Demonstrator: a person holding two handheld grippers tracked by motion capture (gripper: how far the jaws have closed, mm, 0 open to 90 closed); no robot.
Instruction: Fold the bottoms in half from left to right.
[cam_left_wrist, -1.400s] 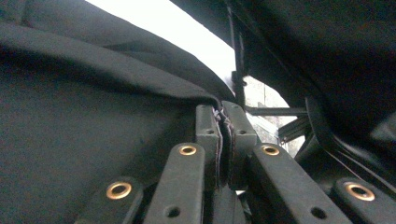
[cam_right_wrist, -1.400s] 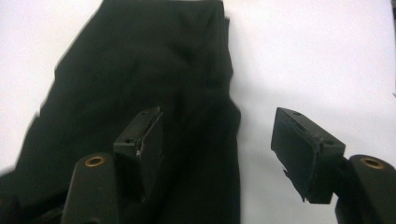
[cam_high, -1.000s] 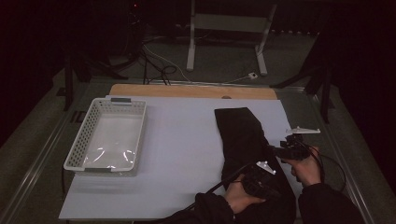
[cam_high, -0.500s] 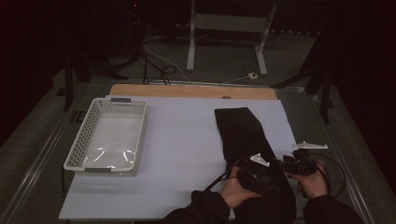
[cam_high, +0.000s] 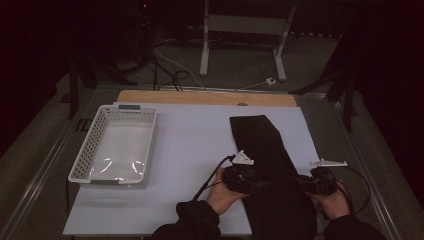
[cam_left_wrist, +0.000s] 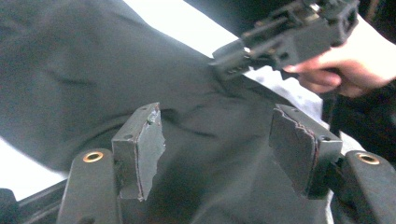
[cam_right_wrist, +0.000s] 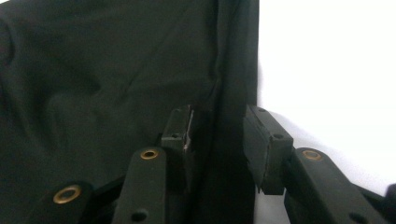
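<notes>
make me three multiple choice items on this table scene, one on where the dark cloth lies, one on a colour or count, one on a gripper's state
1. Where on the white table sheet does the long black folded cloth lie?
A. inside the basket
B. on the right part of the sheet
C. on the floor

2. What colour is the perforated plastic basket?
A. white
B. red
C. blue

3. How does the left gripper stand?
A. clamped on the basket rim
B. shut on nothing
C. jaws apart over the cloth

Answers:
1 B: the high view shows the cloth running from mid-table toward the near edge, right of the basket.
2 A: its walls and rim are white.
3 C: in the left gripper view the pads stand apart with cloth behind them, having just been opening.
</notes>
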